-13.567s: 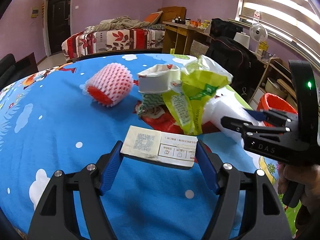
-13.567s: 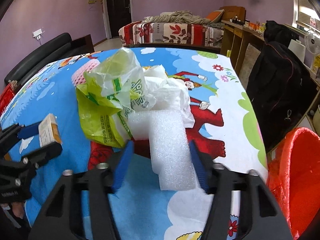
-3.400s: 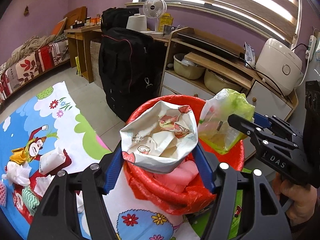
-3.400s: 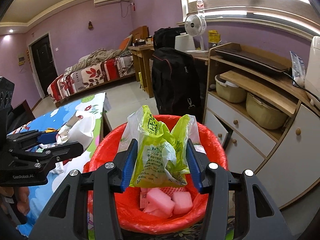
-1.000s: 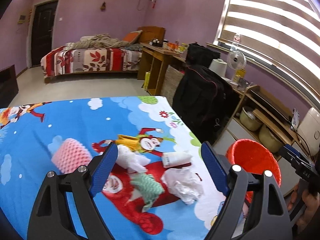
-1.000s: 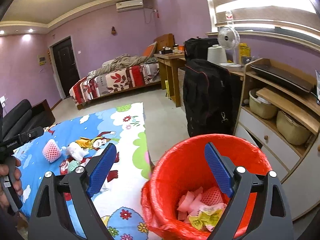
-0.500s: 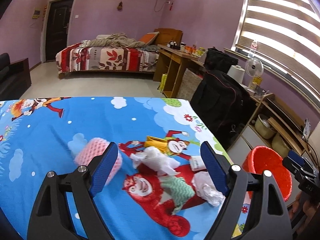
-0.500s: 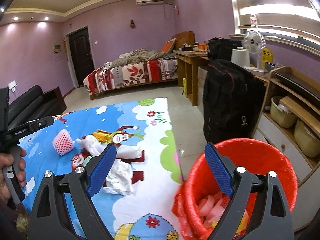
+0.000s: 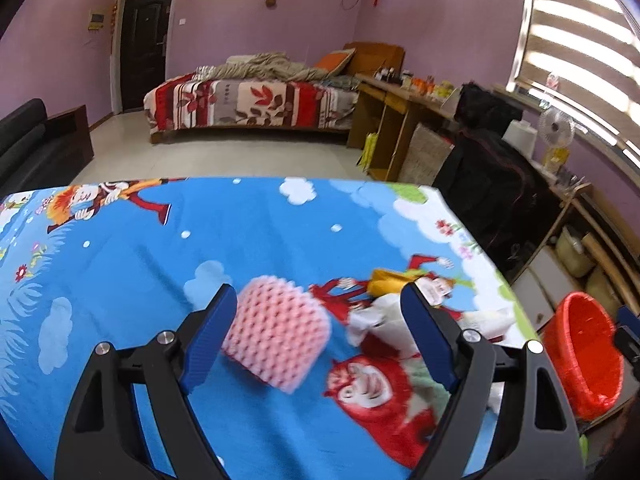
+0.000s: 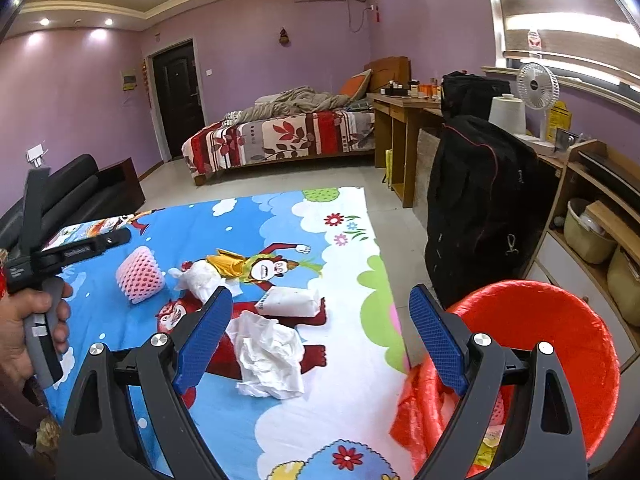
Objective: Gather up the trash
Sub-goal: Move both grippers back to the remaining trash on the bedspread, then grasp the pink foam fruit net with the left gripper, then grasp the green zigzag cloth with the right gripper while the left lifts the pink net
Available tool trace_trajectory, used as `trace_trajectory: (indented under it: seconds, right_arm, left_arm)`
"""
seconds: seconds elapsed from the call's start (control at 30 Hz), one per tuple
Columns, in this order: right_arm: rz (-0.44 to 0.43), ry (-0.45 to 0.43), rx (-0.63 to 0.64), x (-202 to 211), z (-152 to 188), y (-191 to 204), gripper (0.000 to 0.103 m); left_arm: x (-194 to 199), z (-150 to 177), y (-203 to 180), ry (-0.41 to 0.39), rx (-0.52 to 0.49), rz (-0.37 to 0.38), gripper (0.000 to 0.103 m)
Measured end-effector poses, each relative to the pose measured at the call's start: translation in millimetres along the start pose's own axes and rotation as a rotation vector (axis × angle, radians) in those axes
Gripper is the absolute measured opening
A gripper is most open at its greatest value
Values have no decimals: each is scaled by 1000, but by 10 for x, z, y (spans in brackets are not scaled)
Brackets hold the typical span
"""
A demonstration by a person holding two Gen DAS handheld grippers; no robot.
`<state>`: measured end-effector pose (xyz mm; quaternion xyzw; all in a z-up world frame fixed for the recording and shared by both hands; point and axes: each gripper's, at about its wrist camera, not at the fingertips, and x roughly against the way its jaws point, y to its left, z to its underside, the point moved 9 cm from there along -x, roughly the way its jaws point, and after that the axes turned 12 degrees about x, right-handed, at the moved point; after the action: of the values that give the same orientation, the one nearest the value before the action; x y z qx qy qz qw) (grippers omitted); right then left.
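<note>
Pink foam net (image 9: pixel 276 338), blurred, fills the wide left tongs (image 9: pixel 320 340); crumpled tissue (image 10: pixel 270 356) shows only past the wide right tongs (image 10: pixel 320 340).

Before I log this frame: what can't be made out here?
- Bin contents: right wrist view, mostly hidden by its rim and the right tongs.
- Trash right of the pink foam net: left wrist view, motion-blurred, partly behind a finger.
- Print on white packet: too small.

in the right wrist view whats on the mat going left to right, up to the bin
pink foam net → crumpled white tissue by the monkey print → large crumpled white paper → white packet → red bin, standing off the mat's right edge
</note>
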<state>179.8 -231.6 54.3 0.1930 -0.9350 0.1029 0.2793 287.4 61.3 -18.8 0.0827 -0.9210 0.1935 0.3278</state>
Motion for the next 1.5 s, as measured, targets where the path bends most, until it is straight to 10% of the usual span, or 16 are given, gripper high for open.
trace_trajectory:
  seconds: [0.4,0.8,1.5]
  right_arm:
    - [-39,45,30,-223,49,259,84]
    - [-110,79,85,-367,111,741,85]
    - [-162,212,261,-1037,353,1521,64]
  left_arm:
    - [-570,262,441,132,0,-145,81]
    - [-558,403,366,176,10,-69,33]
    - [-37,309,183,88,42,3,31]
